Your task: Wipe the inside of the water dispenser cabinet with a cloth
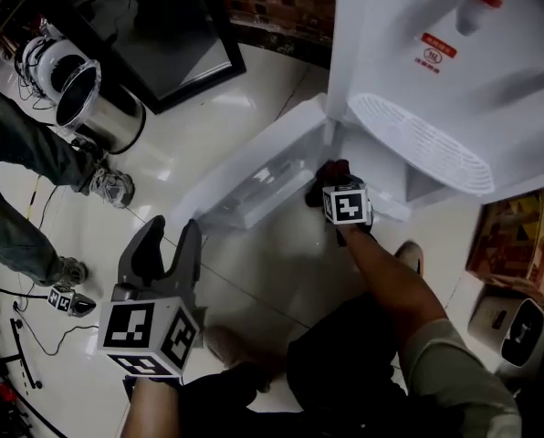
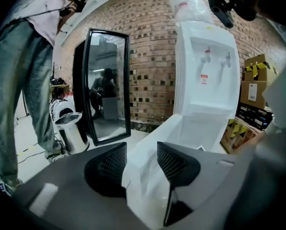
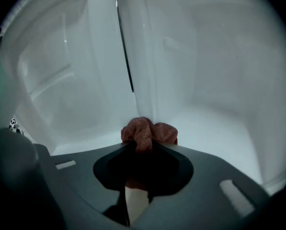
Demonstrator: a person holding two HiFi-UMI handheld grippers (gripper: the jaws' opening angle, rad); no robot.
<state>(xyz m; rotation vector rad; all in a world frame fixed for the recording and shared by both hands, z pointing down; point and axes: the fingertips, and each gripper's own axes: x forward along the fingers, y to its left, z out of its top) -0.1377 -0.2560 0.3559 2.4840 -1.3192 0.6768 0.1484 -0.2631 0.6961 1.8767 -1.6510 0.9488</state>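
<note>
The white water dispenser (image 1: 418, 53) stands at the upper right, its lower cabinet door (image 1: 254, 176) swung open to the left. My right gripper (image 1: 334, 188) reaches into the cabinet opening, shut on a bunched red-brown cloth (image 1: 330, 172). In the right gripper view the cloth (image 3: 148, 132) bulges out past the jaws of the right gripper (image 3: 144, 145), close to the white cabinet wall (image 3: 205, 71) near the door hinge. My left gripper (image 1: 170, 240) hovers over the floor short of the door, open and empty. In the left gripper view, the left gripper (image 2: 140, 164) shows the door (image 2: 157, 138) beyond its parted jaws.
A steel bin (image 1: 89, 99) and a black-framed mirror (image 1: 176, 35) stand at the back left. A person's legs (image 1: 35, 153) are at the left, with cables on the floor. Cardboard boxes (image 1: 514, 235) sit right of the dispenser. My knee is just below the right gripper.
</note>
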